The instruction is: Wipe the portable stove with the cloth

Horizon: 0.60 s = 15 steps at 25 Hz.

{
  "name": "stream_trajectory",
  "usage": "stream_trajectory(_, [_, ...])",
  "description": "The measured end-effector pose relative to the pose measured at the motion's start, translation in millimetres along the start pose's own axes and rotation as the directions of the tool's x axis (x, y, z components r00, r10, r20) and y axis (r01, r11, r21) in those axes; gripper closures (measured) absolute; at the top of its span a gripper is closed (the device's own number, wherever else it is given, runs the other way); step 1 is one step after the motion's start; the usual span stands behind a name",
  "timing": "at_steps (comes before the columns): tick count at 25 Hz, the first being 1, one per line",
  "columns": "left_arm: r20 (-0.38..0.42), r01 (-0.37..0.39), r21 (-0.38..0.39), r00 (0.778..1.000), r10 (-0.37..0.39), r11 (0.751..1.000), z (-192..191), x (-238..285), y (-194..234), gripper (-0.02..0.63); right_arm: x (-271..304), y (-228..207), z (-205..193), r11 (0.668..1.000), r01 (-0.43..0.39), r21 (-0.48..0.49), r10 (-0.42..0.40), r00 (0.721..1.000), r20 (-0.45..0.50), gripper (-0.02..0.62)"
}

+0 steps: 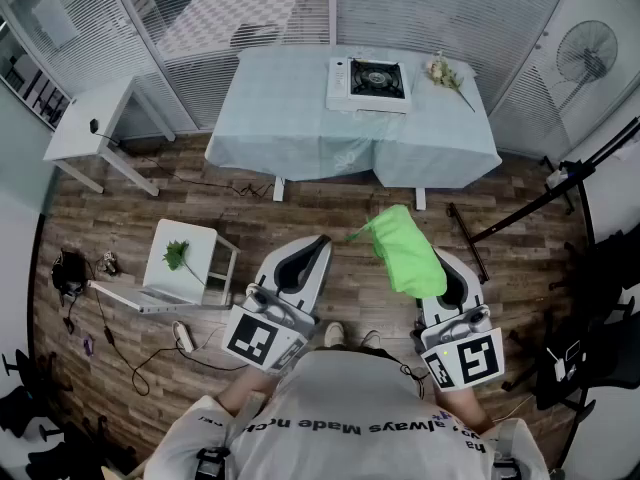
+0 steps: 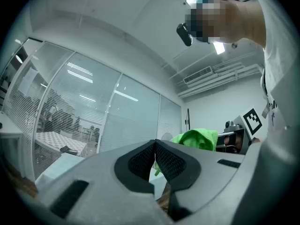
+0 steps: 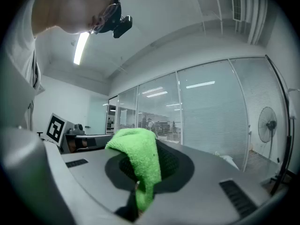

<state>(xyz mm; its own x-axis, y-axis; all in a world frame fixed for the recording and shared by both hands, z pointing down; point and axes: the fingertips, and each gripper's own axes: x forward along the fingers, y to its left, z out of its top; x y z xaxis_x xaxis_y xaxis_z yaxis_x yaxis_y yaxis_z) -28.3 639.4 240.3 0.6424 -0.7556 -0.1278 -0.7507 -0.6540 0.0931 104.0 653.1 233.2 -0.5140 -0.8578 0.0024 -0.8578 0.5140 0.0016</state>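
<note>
The table (image 1: 290, 133) stands ahead, across the floor (image 1: 180, 203) from the person. The stove (image 1: 368, 84) sits on the table's rear, right of centre. Flowers (image 1: 443, 72) lie just right of the stove, near the table's right end. A side table (image 1: 85, 118) stands left of the table, and a fan (image 1: 585, 53) is beyond its right corner. Nearer, on the left, a stand (image 1: 190, 258) carries a sprig (image 1: 178, 255), with a laptop (image 1: 140, 298) on the floor just before it. The left tool (image 1: 322, 240) and right tool (image 1: 452, 276) are side by side close to the person, well short of the table. The cloth (image 1: 405, 248) is caught between the right tool's jaws and drapes over its tip.
</note>
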Motion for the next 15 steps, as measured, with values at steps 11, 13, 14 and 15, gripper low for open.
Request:
stream_trajectory(11, [-0.005, 0.008, -0.011, 1.000, -0.008, 1.000, -11.3, 14.5, 6.8, 0.594, 11.7, -15.1, -9.3, 0.999, 0.036, 0.006, -0.036, 0.999, -0.001, 0.569])
stream_trajectory(13, [-0.006, 0.004, -0.011, 1.000, -0.004, 1.000, -13.9, 24.6, 12.3, 0.594, 18.3, -24.3, -9.8, 0.999, 0.043, 0.006, -0.043, 0.999, 0.010, 0.569])
stream_trajectory(14, [-0.006, 0.003, -0.009, 1.000, -0.003, 1.000, -14.8, 31.1, 15.3, 0.594, 22.5, -29.7, -10.0, 0.999, 0.043, 0.008, -0.043, 0.999, 0.015, 0.569])
stream_trajectory(15, [-0.007, 0.001, -0.007, 1.000, -0.001, 1.000, -15.6, 38.3, 18.3, 0.594, 27.6, -35.7, -10.5, 0.999, 0.040, 0.010, -0.040, 0.999, 0.018, 0.569])
